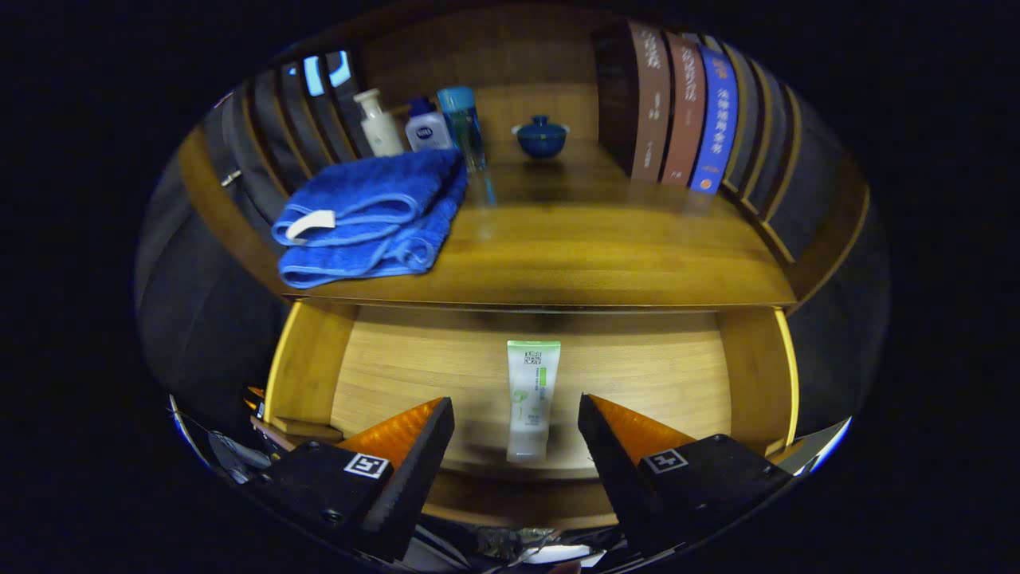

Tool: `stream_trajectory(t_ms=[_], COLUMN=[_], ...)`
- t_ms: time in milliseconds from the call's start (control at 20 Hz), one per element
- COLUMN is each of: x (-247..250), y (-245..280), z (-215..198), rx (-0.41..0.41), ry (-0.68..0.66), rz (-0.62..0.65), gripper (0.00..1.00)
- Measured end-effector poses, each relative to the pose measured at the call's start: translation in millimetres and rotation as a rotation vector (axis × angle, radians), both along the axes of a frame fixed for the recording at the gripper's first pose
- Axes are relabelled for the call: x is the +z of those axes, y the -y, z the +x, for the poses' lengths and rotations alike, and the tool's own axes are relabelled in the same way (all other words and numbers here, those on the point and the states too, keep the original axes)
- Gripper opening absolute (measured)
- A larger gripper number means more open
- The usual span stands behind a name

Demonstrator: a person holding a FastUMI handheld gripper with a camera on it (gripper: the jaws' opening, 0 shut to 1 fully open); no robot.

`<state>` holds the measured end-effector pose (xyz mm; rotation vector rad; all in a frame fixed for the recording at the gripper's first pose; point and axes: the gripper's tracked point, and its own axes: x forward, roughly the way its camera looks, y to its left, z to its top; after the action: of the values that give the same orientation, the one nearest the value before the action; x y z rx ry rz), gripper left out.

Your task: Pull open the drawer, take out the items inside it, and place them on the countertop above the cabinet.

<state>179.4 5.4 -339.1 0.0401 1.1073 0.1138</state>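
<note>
In the gripper view I see my gripper point(516, 410) looking down into the open drawer point(307, 375), tilted a little forward. Its fingers point(426, 446) stand wide apart and hold nothing. A white tube with a green cap end point(531, 399) lies flat on the drawer bottom, between the two fingertips and not touching them. On the countertop point(590, 255) above rests a folded blue towel point(370, 215). Behind it stand three bottles point(426, 123), a small blue lidded pot point(542, 135) and, further to the side, a row of books point(685, 112).
</note>
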Motion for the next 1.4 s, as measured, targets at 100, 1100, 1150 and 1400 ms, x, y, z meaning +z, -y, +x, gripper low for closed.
stream_trajectory(t_ms=[100, 1100, 1150, 1400], x=[-21.0, -47.6, -38.7, 0.7], y=[-3.8, 14.5, 15.0, 14.5], z=[4.0, -14.8, -17.0, -20.7], rx=[0.026, -0.1, -0.114, -0.104], ry=[-0.1, -0.29, -0.291, -0.258], rz=[-0.015, -0.074, -0.063, -0.051], gripper=[1.0, 0.32, 0.32, 0.32])
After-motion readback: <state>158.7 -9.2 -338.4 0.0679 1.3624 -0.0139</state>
